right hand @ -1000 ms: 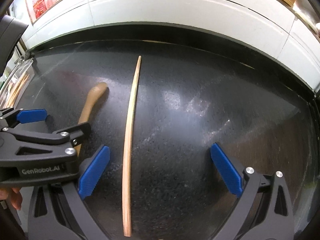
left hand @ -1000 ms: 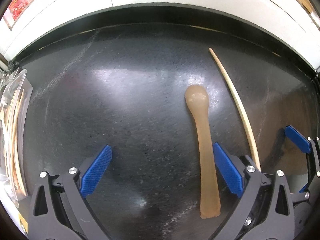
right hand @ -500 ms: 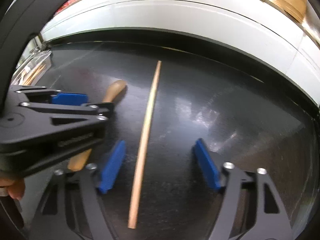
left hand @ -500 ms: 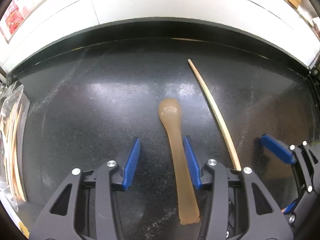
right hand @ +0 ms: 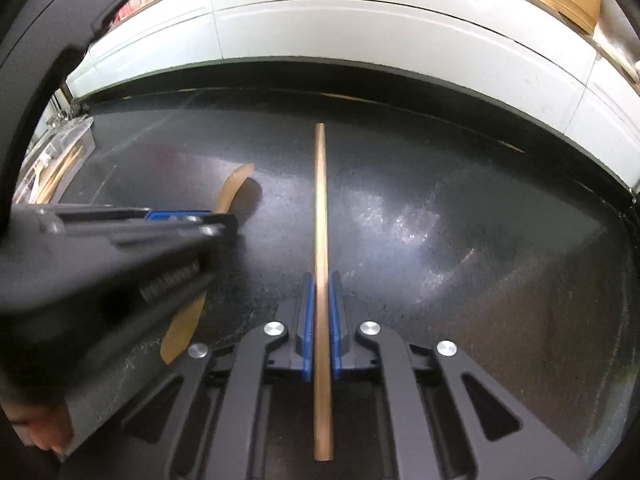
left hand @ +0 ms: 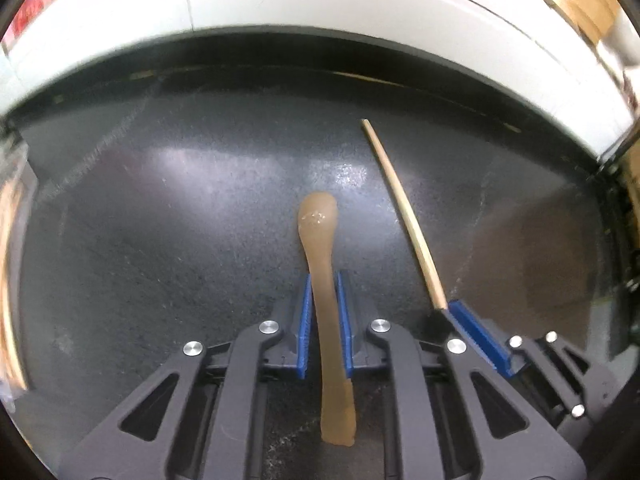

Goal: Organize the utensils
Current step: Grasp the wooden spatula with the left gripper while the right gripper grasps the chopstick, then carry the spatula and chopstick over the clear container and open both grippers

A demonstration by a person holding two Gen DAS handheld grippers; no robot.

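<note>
— Dark speckled surface (left hand: 168, 240) on our left view: our left claw (left hand: 325, 316), spread a second ago, is closing onto the spoon (left hand: 320, 240) handle.

— Right view: our right claw (right hand: 321, 320) now pinches the chopstick (right hand: 320, 200). Both lie on the surface, ready for lifting.

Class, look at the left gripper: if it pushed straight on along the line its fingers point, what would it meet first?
The left gripper is closing on the brown spoon and points steeply down, so it would probably meet the dark countertop first, just beyond its fingertips, though depth is hard to judge here.
</note>
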